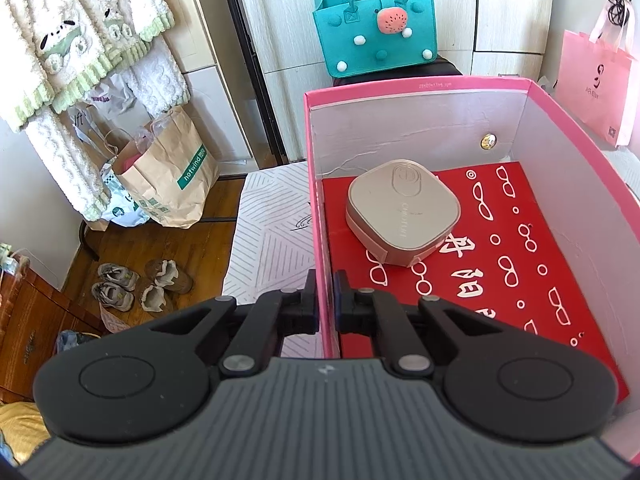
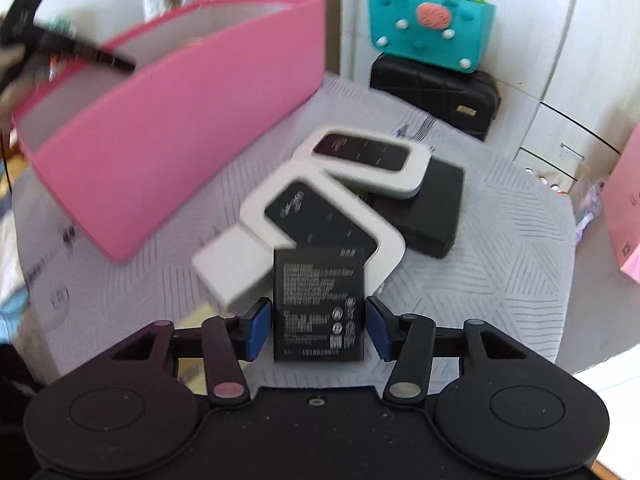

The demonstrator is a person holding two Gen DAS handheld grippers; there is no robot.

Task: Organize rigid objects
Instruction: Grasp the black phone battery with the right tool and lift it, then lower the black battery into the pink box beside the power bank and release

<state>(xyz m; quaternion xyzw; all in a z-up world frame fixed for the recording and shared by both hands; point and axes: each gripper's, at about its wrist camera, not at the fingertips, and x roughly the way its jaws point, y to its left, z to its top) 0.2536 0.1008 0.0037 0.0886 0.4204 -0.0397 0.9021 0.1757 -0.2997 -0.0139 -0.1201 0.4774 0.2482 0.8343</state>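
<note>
Batteries first: we see our right tool (image 2: 318,326) clamped on a black battery (image 2: 318,304), while our left tool (image 1: 326,304) pinches the pink box (image 1: 320,200) wall.

teal felt bag (image 1: 374,32) stands on a black case (image 2: 436,94), far ahead of the tongs. brown paper bag (image 1: 172,184), shoes (image 1: 140,284) on floor, ahead-left.
</note>
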